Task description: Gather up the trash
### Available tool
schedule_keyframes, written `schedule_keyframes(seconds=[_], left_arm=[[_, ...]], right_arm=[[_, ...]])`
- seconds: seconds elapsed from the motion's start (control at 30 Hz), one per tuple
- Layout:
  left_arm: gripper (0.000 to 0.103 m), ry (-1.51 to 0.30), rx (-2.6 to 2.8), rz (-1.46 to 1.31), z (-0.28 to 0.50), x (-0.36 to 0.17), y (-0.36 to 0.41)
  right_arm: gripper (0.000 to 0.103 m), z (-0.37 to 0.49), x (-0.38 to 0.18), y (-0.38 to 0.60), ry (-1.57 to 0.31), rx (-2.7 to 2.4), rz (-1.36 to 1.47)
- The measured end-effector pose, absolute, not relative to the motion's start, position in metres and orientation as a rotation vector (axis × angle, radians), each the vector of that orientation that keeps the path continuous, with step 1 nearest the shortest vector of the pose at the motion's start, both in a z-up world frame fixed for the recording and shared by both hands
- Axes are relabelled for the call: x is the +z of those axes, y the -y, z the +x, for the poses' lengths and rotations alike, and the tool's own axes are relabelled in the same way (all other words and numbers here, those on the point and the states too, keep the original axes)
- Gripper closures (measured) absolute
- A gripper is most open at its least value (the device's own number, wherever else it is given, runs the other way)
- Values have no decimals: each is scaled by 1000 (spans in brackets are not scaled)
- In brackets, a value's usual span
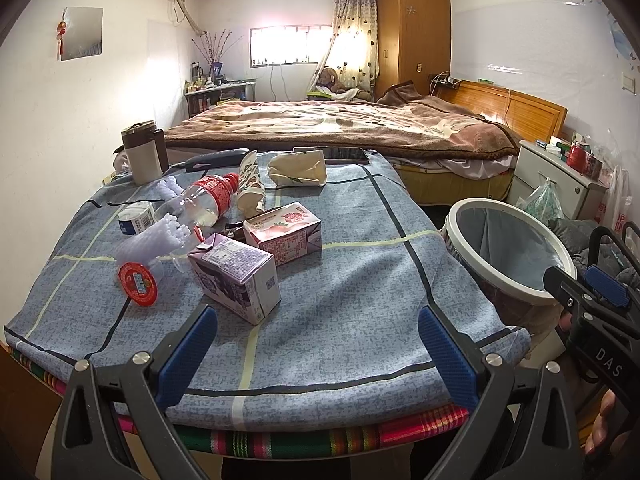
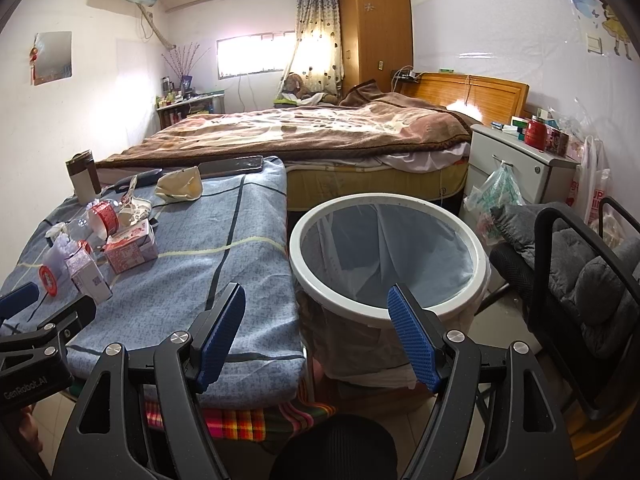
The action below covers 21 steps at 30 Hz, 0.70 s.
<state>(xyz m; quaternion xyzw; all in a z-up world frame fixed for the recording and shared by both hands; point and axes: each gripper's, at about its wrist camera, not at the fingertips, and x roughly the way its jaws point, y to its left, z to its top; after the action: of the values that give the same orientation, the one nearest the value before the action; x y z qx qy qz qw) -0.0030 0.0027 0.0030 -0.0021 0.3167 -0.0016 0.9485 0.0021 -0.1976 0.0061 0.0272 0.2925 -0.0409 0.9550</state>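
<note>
Trash lies on the blue-cloth table (image 1: 360, 300): a purple carton (image 1: 236, 276), a pink carton (image 1: 286, 232), a clear bottle with a red label (image 1: 204, 202), a red-lidded cup (image 1: 138, 283), a crumpled paper cup (image 1: 250, 184) and a cream bag (image 1: 298, 168). A white-rimmed bin (image 2: 388, 256) with a liner stands right of the table. My left gripper (image 1: 316, 340) is open and empty over the table's near edge, short of the purple carton. My right gripper (image 2: 316, 328) is open and empty in front of the bin.
A thermos (image 1: 142, 152), a small can (image 1: 136, 218) and a phone (image 1: 340, 154) are on the table's far side. A bed (image 1: 340, 128) lies behind, a nightstand (image 2: 520, 160) to the right, and a black chair (image 2: 580, 280) with a grey cushion right of the bin.
</note>
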Motion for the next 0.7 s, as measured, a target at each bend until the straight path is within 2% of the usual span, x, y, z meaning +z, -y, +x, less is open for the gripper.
schedule_keyframes(seconds=[0.7], left_arm=[[1, -641, 0, -7, -4, 3, -5]], right_arm=[[28, 2, 5, 197, -594, -84, 54]])
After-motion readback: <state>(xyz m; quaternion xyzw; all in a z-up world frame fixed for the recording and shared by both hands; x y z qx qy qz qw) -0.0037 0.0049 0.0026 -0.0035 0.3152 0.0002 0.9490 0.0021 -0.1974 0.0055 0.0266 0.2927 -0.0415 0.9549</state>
